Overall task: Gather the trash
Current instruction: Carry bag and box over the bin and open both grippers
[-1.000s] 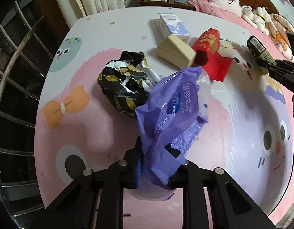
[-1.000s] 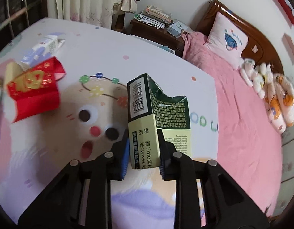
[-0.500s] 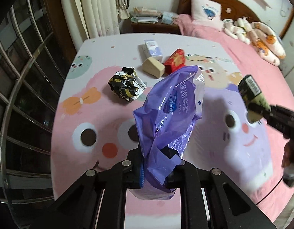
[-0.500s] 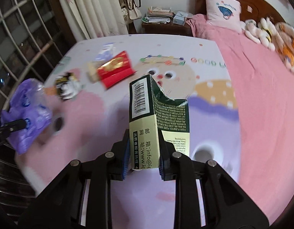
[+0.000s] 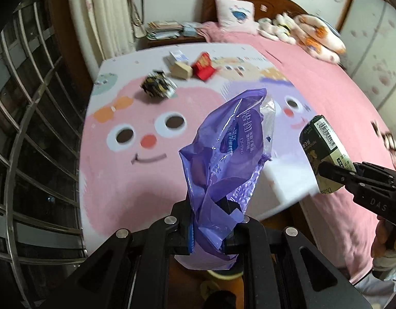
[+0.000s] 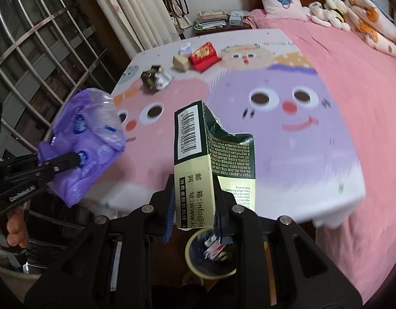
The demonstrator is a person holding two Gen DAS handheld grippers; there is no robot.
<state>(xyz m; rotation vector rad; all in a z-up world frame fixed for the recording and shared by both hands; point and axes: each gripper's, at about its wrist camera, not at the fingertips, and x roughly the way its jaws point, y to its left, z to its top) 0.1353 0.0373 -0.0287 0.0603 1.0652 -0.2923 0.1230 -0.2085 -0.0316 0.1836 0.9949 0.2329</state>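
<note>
Two pieces in hand, four left. Left gripper [image 5: 207, 234] clenched on a crumpled purple bag [image 5: 230, 152]; right gripper [image 6: 195, 217] clamped on a torn green-and-cream carton [image 6: 198, 164]. Both held off the near edge of the cartoon mat [image 6: 300, 154], above a round bin [image 6: 210, 260] on the floor just below the carton, with what looks like some scraps already inside, though blurred. Still lying at the far end of the mat: a crumpled black-and-gold wrapper [image 5: 158, 87], a tan box [image 5: 182, 70], a red packet [image 5: 204, 66], a small white-and-blue carton [image 5: 177, 57]. Next, probably, dropping both pieces into the bin, then back for the rest.
</note>
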